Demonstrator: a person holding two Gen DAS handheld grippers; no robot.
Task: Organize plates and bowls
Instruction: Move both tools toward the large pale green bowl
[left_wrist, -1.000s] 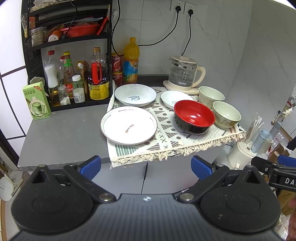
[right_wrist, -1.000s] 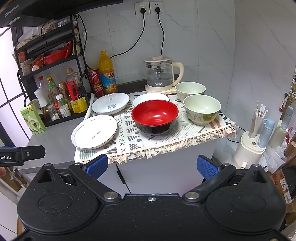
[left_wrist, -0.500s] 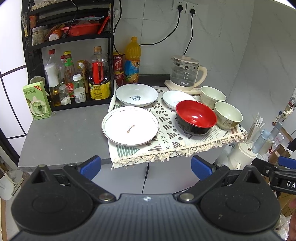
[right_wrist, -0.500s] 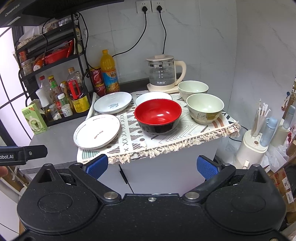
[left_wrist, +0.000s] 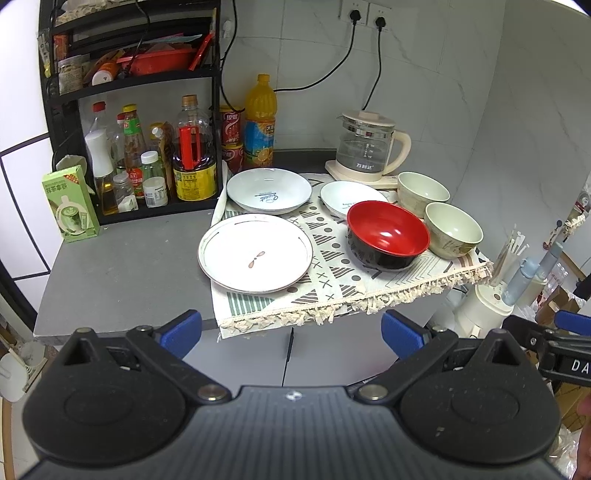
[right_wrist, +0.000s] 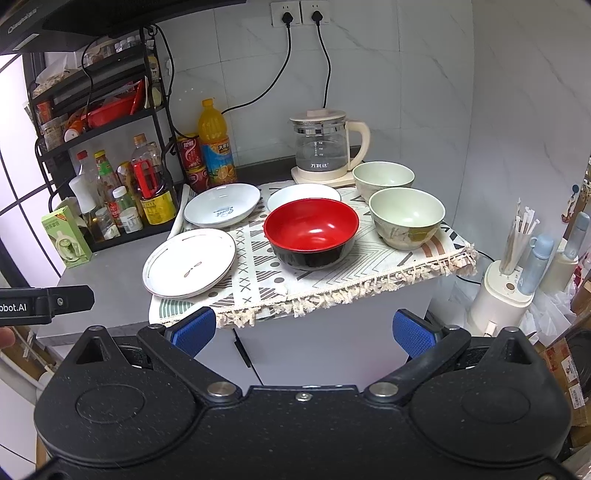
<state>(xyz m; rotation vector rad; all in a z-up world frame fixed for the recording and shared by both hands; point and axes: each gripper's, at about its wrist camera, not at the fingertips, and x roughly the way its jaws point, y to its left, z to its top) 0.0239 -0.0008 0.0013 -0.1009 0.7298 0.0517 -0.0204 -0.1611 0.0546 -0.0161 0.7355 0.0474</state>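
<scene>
A patterned cloth (left_wrist: 332, 280) (right_wrist: 258, 280) on the counter bears a flat white plate (left_wrist: 255, 253) (right_wrist: 189, 262), a deep white plate (left_wrist: 269, 190) (right_wrist: 221, 205), a small white dish (left_wrist: 349, 194) (right_wrist: 303, 192), a red-and-black bowl (left_wrist: 388, 234) (right_wrist: 312, 230) and two pale green bowls (left_wrist: 453, 229) (right_wrist: 406, 216), the farther one (left_wrist: 423, 188) (right_wrist: 383, 177) behind. My left gripper (left_wrist: 291, 332) is open and empty, below the counter's front edge. My right gripper (right_wrist: 303, 328) is open and empty, also short of the counter.
A black rack (left_wrist: 140, 110) with sauce bottles stands at the back left, with a green carton (left_wrist: 70, 205) beside it. A glass kettle (left_wrist: 369, 151) (right_wrist: 325, 147) stands at the back, an orange drink bottle (left_wrist: 260, 122) and red cans by it. A white appliance (right_wrist: 502, 295) stands right of the counter.
Both grippers have drifted slightly; the dishes shift a little to the right in both views. Nothing on the counter has moved and both grippers stay open.
</scene>
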